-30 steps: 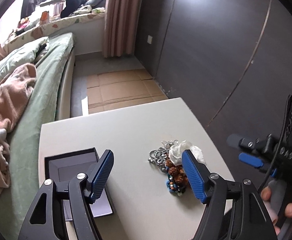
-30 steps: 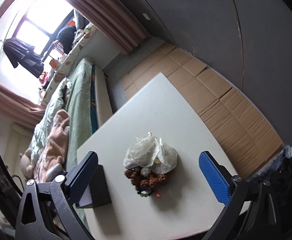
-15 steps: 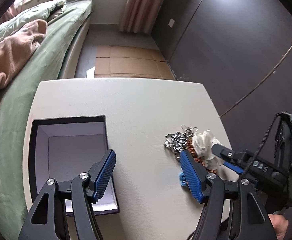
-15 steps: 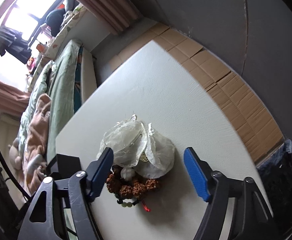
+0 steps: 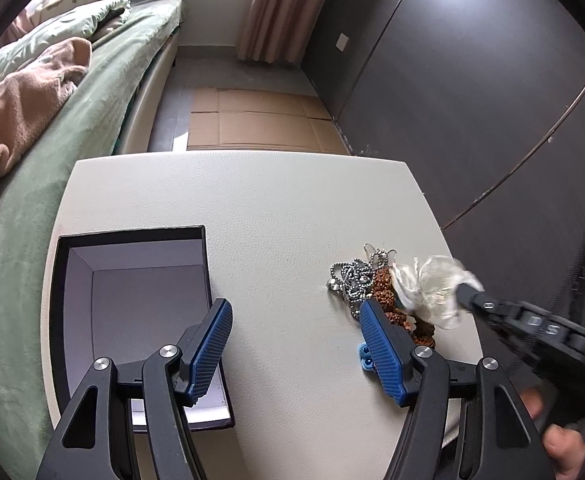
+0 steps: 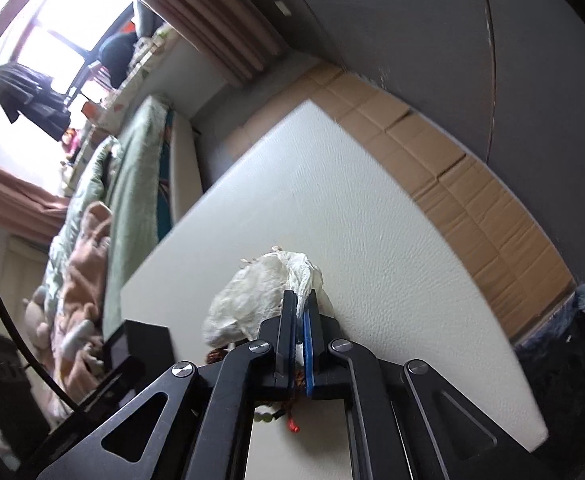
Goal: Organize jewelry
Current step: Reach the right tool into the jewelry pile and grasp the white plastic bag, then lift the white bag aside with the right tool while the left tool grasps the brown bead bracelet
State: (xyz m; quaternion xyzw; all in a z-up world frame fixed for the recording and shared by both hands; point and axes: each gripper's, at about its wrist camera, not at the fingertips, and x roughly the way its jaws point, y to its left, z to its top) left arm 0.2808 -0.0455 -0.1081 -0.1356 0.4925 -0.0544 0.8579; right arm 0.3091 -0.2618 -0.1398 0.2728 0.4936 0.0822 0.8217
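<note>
Bed (image 5: 104, 92) along the left wall, green cover, a tan blanket (image 5: 20, 104) bunched on it. Flattened cardboard (image 5: 252, 124) covers the floor between bed and dark wall panels (image 5: 472, 80). Pink curtain (image 5: 272, 12) at the far end.

White table (image 5: 272, 220) in the foreground. On its left side sits an open black box (image 5: 132, 240), pale lining showing, nothing seen inside.

Left gripper (image 5: 296, 348) hovers low over the table, jaws spread wide and holding nothing; the left finger hangs over the box's right wall, the right finger's pad sits just in front of the jewelry.

Right gripper (image 6: 300, 312) comes in from the right, clenched tight on a crumpled translucent white pouch (image 6: 252, 300); fabric is pinched between the blue pads. From the left wrist view the same pouch (image 5: 432, 292) sits atop the heap at the table's right side.

Jewelry pile, well apart from the box: brown bead bracelet (image 5: 384, 280) under the pouch, silver ball chain (image 5: 348, 280) tangled on its left, touching it. Small blue beads (image 5: 364, 356) peek out beside the left gripper's right finger. Below the right gripper, a green bead strand with a red tassel (image 6: 292, 426) on the tabletop.
</note>
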